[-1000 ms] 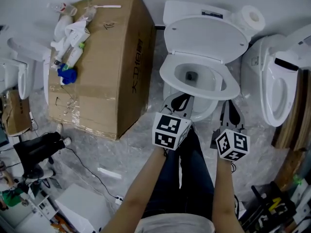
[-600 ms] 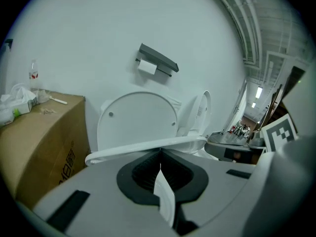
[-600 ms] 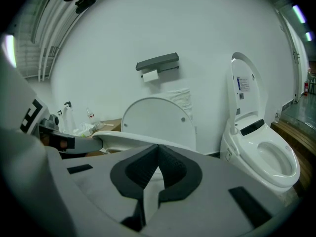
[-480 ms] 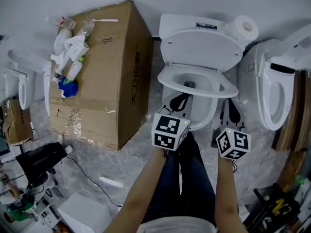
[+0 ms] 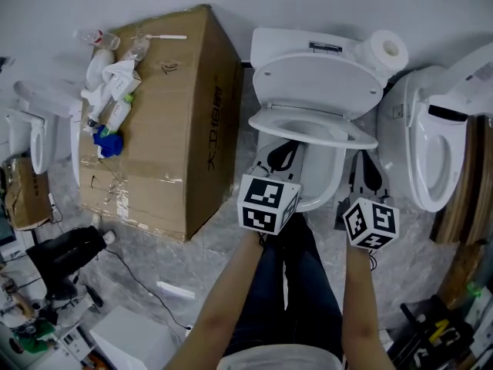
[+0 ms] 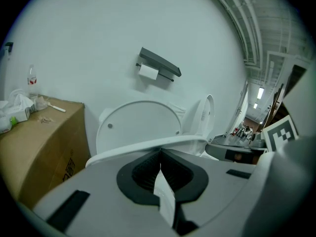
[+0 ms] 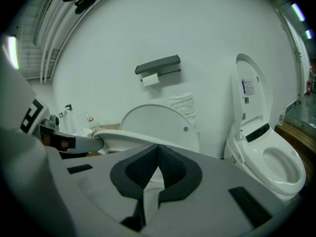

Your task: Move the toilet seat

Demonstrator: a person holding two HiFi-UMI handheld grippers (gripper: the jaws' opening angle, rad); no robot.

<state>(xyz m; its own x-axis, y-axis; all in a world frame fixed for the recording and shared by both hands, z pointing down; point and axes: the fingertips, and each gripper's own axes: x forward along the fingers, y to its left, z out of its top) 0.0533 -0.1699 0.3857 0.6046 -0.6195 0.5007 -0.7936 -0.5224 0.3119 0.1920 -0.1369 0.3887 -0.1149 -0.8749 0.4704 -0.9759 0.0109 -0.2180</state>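
A big brown box [image 5: 154,114] sits on the floor, off to the left of the left jaws. Right ahead of both pairs of jaws is a white toilet [image 5: 322,177]. A second white toilet [image 5: 431,149] stands to the right of the right jaws, with its lid up too.

The lid [image 5: 316,83] of the middle toilet stands up, far past the jaw tips, and leans back near the wall. The toilet seat [image 5: 331,136] is under it. The seat is not flat and not all the way up (it is part way, with its front edge lifted off the bowl). Its front edge runs just past and above the tips of both pairs of jaws.

The left gripper [image 6: 160,154] has its jaws pressed together, with nothing pinched between them. The seat edge lies right over its tips. The right gripper [image 7: 158,149] has its jaws together too, also with nothing between them, and the seat edge runs from its tips off to the left. I cannot tell if the seat rests on the jaws or is only very close.

A roll of paper [image 5: 387,50] sits on the back of the toilet, far ahead of the right jaws. A gray paper holder [image 6: 159,63] hangs on the wall, high above the left jaws. Little bottles [image 5: 108,75] lie on top of the box.
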